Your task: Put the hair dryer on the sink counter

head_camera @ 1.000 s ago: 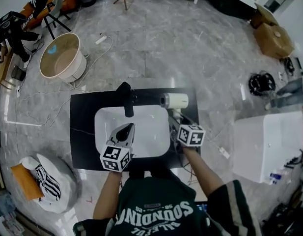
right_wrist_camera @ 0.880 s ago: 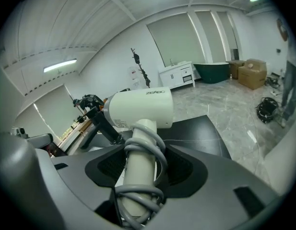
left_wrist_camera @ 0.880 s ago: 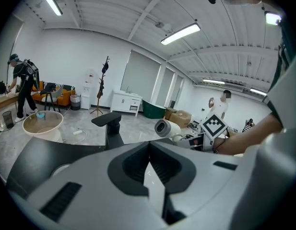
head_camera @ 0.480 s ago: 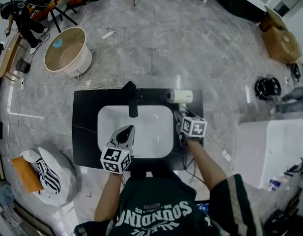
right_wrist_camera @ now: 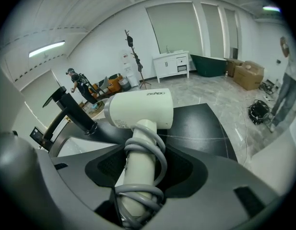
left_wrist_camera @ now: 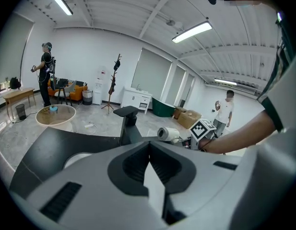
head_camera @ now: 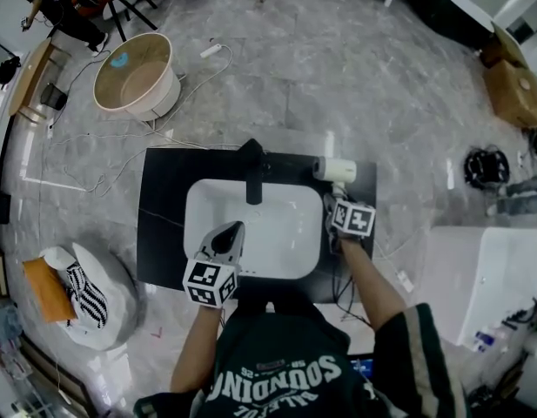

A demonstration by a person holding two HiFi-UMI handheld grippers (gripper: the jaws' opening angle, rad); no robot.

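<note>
The white hair dryer (head_camera: 336, 170) sits at the back right corner of the black sink counter (head_camera: 159, 190), right of the black faucet (head_camera: 253, 177). My right gripper (head_camera: 336, 200) is shut on its handle. In the right gripper view the handle (right_wrist_camera: 138, 171), wrapped in its grey cord, runs up between the jaws to the dryer body (right_wrist_camera: 140, 109). I cannot tell whether the dryer rests on the counter or hangs just above it. My left gripper (head_camera: 231, 232) is shut and holds nothing, hovering over the front of the white basin (head_camera: 281, 225); its jaws (left_wrist_camera: 148, 150) point toward the faucet (left_wrist_camera: 127, 123).
A round beige tub (head_camera: 133, 81) stands on the marble floor at the back left, with cables trailing from it. A white bag (head_camera: 81, 294) lies left of the counter and a white box-shaped unit (head_camera: 486, 268) stands to the right. Two people (left_wrist_camera: 45, 75) stand far off.
The head view has shifted, so the counter sits further right in the picture. My right gripper's cube has drawn a little nearer the back of the counter. The left gripper holds its place.
</note>
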